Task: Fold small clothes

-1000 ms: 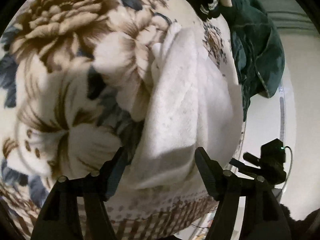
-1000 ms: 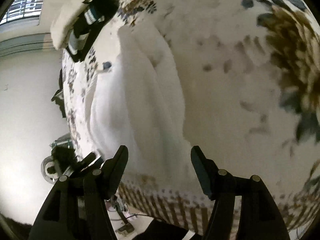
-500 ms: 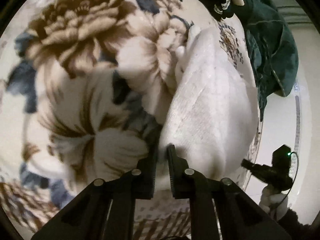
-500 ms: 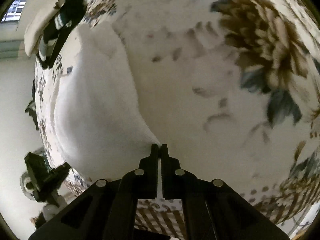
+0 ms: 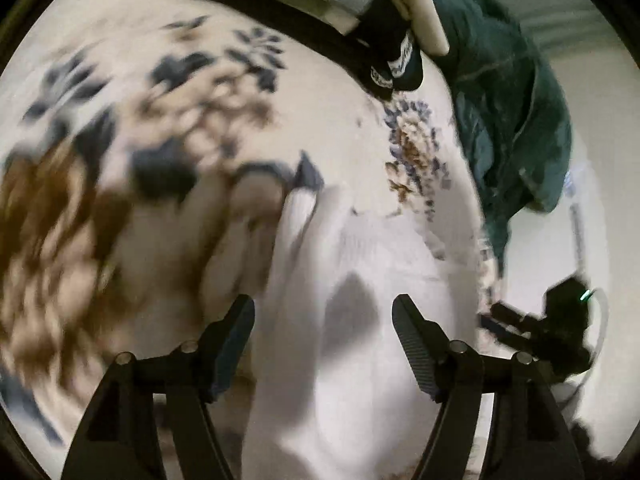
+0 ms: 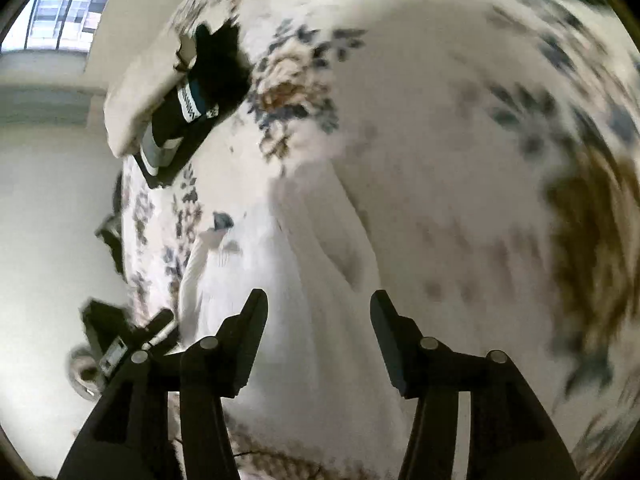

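Note:
A small white garment (image 5: 360, 272) lies folded lengthwise on a floral blanket (image 5: 120, 160). My left gripper (image 5: 323, 320) is open and empty, with its jaws apart above the garment's near end. In the right wrist view the same white garment (image 6: 304, 280) runs away from me on the blanket (image 6: 460, 160). My right gripper (image 6: 318, 316) is open and empty over the garment's near part. Both views are blurred by motion.
A dark green garment (image 5: 512, 120) lies at the blanket's far right edge. A black item with white lettering (image 5: 396, 64) lies under a cream pillow (image 5: 416, 0) at the back, also in the right wrist view (image 6: 192, 104). A black device (image 5: 560, 320) stands on the pale floor.
Half a second ago both grippers were shut on the white garment's edge. Both have now opened and let it go, and both have lifted away; the garment lies more folded.

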Tool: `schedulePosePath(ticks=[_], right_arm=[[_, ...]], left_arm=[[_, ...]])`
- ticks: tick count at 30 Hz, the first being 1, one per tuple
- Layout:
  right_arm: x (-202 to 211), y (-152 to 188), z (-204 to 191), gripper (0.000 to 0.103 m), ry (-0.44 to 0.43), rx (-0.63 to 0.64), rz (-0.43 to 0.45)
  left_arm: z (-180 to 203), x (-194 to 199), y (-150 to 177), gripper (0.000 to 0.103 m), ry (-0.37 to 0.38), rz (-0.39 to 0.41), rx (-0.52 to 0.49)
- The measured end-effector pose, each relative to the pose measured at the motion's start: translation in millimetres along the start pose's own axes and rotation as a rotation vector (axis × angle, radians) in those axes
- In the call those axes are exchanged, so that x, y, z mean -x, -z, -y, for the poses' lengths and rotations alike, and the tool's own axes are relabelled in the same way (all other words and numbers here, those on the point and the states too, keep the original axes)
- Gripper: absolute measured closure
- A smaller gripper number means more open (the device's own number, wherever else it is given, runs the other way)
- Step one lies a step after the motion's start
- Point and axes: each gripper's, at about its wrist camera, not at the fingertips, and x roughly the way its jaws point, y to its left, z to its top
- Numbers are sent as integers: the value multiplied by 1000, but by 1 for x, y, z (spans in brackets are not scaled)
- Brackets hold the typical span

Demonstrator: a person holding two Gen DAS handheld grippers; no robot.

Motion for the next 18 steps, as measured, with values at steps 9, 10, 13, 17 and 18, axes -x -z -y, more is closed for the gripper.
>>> schedulePosePath(ticks=[9,10,13,17,18], right_arm=[[-13,-27,-66,98,145,241,78],[-7,-27,-69,98,146,247,95],[8,-33,-71,99,161,267,141],[-11,-60,-55,99,196,200,127],[-23,-69,-50,99,218,185,111]], left_arm=[[29,40,1,99,-3,136,-91],[27,41,-3,99,-8,142,-79],[1,30,-19,99,-40,148,1],[-37,-3,-43,100,-91,106,83],[-45,-10,-47,100,-96,90,102]])
